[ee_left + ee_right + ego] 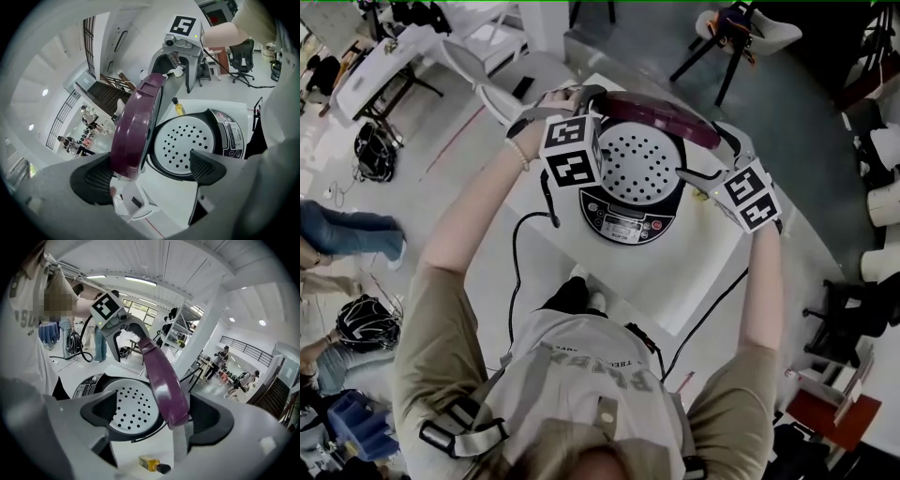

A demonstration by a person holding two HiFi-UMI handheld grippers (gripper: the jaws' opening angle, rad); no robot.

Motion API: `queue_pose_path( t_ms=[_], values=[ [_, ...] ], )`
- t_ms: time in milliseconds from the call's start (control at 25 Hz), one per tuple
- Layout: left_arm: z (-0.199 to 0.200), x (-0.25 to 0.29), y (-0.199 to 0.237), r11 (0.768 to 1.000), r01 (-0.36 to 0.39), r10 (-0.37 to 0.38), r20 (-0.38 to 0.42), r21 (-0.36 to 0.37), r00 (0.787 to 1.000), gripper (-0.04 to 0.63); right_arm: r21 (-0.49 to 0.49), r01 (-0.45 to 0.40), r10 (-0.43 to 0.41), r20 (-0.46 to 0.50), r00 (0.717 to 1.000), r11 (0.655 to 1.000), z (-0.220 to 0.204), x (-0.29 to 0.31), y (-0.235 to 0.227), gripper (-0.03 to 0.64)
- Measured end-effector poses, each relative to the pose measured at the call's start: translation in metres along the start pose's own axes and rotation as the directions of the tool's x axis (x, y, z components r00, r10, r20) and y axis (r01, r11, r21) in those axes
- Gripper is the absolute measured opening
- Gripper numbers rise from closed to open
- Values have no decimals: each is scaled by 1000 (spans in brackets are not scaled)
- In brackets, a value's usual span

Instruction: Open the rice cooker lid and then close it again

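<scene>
While the maroon domed rice cooker lid (661, 114) stands raised at upper centre, the left gripper (150, 172) and the right gripper (157, 416) straddle its rim, jaws released and spread wide.

The black rice cooker (623, 222) stands open, maroon lid (661, 114) raised near upright behind its perforated white plate (639, 164).

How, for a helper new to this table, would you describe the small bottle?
On the white table stands a rice cooker with its maroon lid raised. Beside it, on the person's right, is a small bottle, the only yellow thing there, dark-capped.
</scene>
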State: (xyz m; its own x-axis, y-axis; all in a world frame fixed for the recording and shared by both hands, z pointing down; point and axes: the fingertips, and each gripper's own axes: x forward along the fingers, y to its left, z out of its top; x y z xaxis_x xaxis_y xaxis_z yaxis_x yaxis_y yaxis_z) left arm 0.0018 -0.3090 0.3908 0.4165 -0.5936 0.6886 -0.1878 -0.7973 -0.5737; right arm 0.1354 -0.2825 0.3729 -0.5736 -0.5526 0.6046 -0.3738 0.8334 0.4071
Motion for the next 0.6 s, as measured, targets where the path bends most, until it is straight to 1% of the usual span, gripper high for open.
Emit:
queue_pose_path(
  t_ms=[200, 400, 600],
  values=[
    [-7, 1, -20, 1000, 12, -12, -25, 19, 1000, 522, -20, -47, 46, -39, 998, 999, -8, 1, 23, 459],
    [-15, -1, -42, 998, 56, -54, -58, 35, 997, 522, -37, -98, 96, -58, 994, 994, -16, 0, 43, 459],
    [-21, 1, -61, 996, 80, -76, -83, 51, 994, 522, -87, -145, 134, -118, 984, 986, -30, 0, 62, 460]
  ],
)
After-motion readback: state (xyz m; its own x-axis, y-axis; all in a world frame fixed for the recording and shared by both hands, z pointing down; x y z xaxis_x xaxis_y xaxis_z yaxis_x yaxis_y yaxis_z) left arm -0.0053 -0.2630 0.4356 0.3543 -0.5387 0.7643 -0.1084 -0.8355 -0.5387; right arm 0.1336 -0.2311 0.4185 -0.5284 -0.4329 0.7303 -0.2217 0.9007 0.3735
